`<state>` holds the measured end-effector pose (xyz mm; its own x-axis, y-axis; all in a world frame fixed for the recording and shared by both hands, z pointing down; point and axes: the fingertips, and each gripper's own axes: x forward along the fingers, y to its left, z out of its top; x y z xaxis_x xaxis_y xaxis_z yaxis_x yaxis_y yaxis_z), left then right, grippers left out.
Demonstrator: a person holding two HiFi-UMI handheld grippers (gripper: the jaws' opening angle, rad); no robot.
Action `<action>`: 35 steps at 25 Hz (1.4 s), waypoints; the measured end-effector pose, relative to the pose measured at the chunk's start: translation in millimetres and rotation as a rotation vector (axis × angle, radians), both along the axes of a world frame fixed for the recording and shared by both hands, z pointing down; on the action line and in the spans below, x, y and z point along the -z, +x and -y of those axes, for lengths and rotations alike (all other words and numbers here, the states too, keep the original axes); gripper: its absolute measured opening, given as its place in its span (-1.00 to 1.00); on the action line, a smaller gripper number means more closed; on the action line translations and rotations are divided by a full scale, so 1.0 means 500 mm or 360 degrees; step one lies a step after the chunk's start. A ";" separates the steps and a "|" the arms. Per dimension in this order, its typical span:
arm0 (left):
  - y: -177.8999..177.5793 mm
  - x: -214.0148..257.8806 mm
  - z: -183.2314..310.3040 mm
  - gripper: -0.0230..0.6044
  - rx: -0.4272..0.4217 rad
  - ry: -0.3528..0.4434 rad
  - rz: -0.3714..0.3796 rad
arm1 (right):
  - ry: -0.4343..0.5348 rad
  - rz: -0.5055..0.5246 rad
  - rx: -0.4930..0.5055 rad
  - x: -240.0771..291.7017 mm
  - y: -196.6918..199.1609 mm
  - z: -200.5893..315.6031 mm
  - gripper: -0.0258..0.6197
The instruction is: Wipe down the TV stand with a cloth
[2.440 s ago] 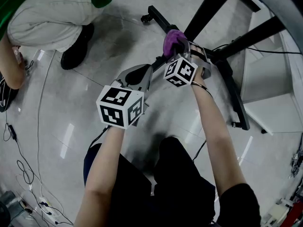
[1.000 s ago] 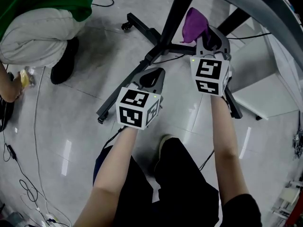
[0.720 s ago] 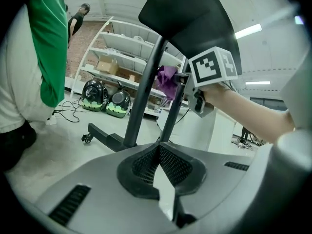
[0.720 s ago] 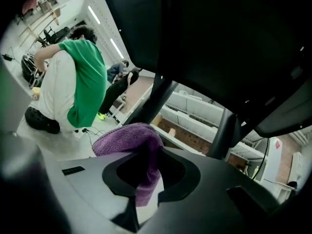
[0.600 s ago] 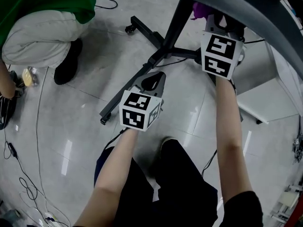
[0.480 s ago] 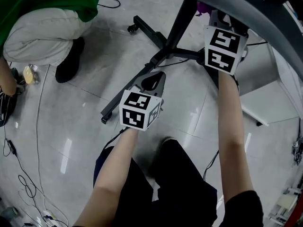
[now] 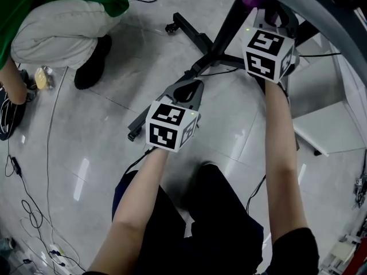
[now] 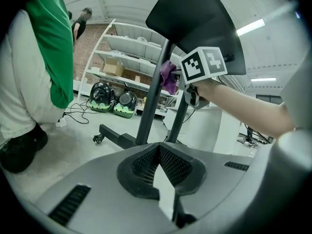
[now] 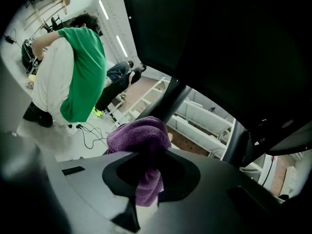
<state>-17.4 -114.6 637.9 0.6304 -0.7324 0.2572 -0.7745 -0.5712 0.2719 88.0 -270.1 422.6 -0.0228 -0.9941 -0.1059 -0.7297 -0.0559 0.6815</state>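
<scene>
A pale, glossy tiled floor [image 7: 86, 130] spreads under us, strewn with thin cables; a person [image 7: 57, 22] in a green top crouches at its far left; shelving lines the back wall in the left gripper view. The black TV stand [image 7: 198, 39] rises from wheeled feet to a slanting post [image 8: 155, 87], its long axis running steeply up toward the dark screen overhead. Our right gripper [image 9: 148, 172] is clamped on the purple cloth [image 9: 139, 138], a soft, nubby terry bunched above the jaws with one tail hanging down between them; the cloth sits right at the post, high up beneath the screen, though we cannot be sure it touches. Our left gripper [image 8: 160, 172] hangs lower and well apart from the post, jaws together on nothing. We judge the next stroke belongs to the right gripper, drawn along the post's length.
</scene>
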 end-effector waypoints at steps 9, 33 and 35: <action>0.002 -0.010 0.003 -0.91 -0.0009 -0.0019 0.0021 | -0.0168 -0.0060 0.0016 -0.140 -0.006 -0.003 -0.71; -0.021 -0.089 0.031 -0.91 0.0032 -0.0150 0.0036 | -0.0535 -0.0134 0.0008 -0.429 0.009 0.020 -0.71; -0.022 -0.092 0.032 -0.91 0.0033 -0.0155 0.0047 | -0.0554 -0.0138 0.0007 -0.446 0.010 0.023 -0.71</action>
<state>-28.4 -130.6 684.1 0.6065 -0.7160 0.3457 -0.7943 -0.5269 0.3023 93.2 -281.4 645.8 -0.0211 -0.9701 0.2417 -0.6680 0.1936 0.7185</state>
